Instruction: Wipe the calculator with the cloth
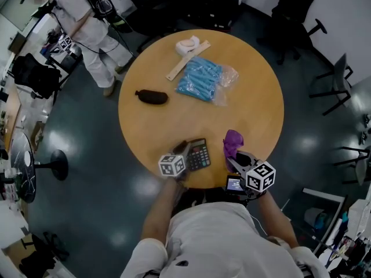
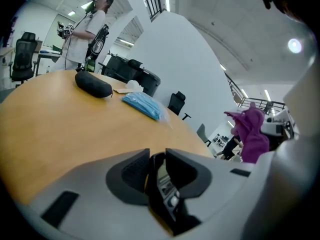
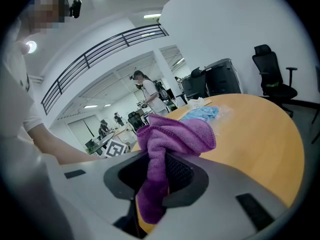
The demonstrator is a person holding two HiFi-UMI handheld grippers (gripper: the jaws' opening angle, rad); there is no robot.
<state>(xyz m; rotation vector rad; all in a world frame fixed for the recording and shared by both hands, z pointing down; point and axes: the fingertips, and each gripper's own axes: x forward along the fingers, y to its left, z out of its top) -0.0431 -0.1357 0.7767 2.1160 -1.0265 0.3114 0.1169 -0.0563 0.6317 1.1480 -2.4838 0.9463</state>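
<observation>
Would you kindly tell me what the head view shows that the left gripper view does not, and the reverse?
Only the head view shows the round table's whole outline, the floor, and the calculator's keypad from above. Only the left gripper view shows the calculator nearly edge-on between the left claw's parted jaws, and the ceiling lights. Both show the black pouch, the blue packet, the purple cloth and a person in white.
</observation>
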